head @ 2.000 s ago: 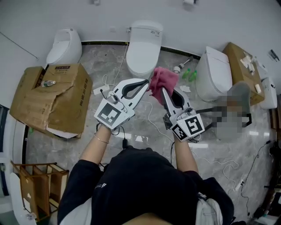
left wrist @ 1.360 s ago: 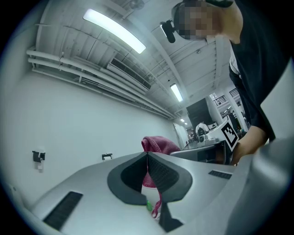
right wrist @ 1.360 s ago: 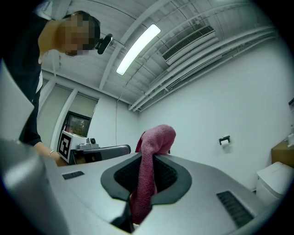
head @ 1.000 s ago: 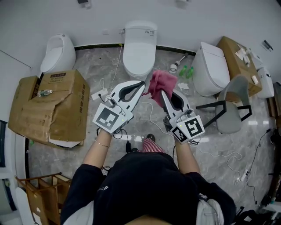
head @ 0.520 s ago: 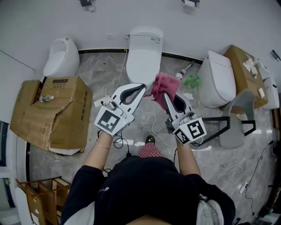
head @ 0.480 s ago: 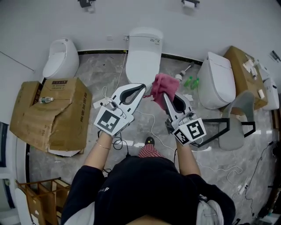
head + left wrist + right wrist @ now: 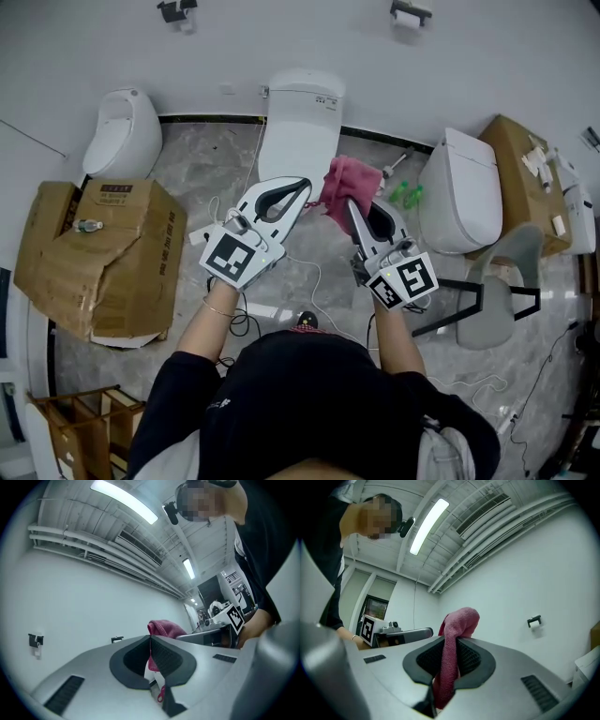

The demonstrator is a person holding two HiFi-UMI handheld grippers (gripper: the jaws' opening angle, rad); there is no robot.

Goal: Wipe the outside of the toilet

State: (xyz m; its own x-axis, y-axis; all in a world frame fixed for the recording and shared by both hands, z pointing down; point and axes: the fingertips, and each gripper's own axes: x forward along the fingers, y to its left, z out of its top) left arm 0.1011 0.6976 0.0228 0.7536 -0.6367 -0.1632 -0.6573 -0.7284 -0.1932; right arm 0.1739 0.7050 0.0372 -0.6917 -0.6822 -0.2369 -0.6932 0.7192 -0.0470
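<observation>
A white toilet (image 7: 298,127) with its lid down stands against the far wall, straight ahead of me. My right gripper (image 7: 349,202) is shut on a pink cloth (image 7: 349,185), which bunches above the jaws (image 7: 457,623) and hangs down between them. My left gripper (image 7: 307,183) is shut with nothing in it; its jaw tips meet (image 7: 150,636), and the pink cloth (image 7: 161,629) shows just beyond them. Both grippers are held up in the air in front of the toilet, a little short of its front rim.
A second toilet (image 7: 459,192) stands at the right, a white urinal (image 7: 121,133) at the left. A crushed cardboard box (image 7: 94,258) lies on the left floor. Green bottles (image 7: 403,194), cables (image 7: 323,281), a grey chair (image 7: 502,300) and another box (image 7: 525,164) crowd the marble floor.
The person has stepped a little closer to the middle toilet and the view shifted with them. Both grippers keep their pose, the right one still holding the cloth.
</observation>
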